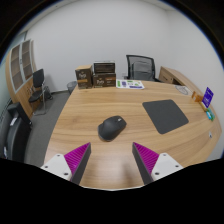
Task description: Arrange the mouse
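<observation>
On the wooden counter point(90, 115), w/ office chairs point(141, 66) behind it, a dark mouse pad point(165, 113) lies flat, right of centre. Boxes point(96, 75) sit at the far edge. Black mouse point(111, 127) rests on bare wood just left of the pad, apart from it, ahead of the fingers point(110, 158). Fingers spread open, nothing btwn them.

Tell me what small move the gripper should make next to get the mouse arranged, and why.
Probably ease the gripper straight forward and down toward the black mouse. Its fingers are open and empty, and the mouse lies on the wooden table just ahead of them, apart from the dark mouse pad off to its right.
</observation>
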Tool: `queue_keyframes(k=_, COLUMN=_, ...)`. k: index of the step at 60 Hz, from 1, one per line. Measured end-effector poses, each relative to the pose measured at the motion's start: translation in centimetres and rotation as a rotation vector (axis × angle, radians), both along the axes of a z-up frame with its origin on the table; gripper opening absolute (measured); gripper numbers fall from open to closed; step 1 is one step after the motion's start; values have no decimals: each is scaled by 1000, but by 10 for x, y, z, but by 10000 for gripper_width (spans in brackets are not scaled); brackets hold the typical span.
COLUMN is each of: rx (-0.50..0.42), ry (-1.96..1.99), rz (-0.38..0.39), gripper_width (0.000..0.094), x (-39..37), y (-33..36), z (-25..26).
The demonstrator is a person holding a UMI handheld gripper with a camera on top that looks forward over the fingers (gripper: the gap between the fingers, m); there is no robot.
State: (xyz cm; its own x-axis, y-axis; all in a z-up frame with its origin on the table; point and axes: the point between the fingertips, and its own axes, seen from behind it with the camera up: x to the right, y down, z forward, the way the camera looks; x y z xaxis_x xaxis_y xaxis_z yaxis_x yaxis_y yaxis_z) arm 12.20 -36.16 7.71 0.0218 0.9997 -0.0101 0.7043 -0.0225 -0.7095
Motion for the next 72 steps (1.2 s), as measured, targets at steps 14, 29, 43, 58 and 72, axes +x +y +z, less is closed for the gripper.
queue_keyframes(k=14, rx=-4, ry=-3, rz=-1, gripper_width=861, x=-33, y=-13, z=-37)
queue_keyframes(k=29, rx=15, ry=-26, rz=4, gripper_width=860, x=-65, y=-14, z=-69)
queue_keyframes(k=43, rx=5, ry=-41, rz=5, gripper_width=862, x=-92, y=-13, z=-86)
queue_keyframes(k=58, rx=9, ry=-37, rz=10, gripper_width=862, x=-119, y=-7, z=-88)
queue_keyframes(k=72, rx=5, ry=-35, rz=23, gripper_width=871, x=-140, y=-10, z=-88)
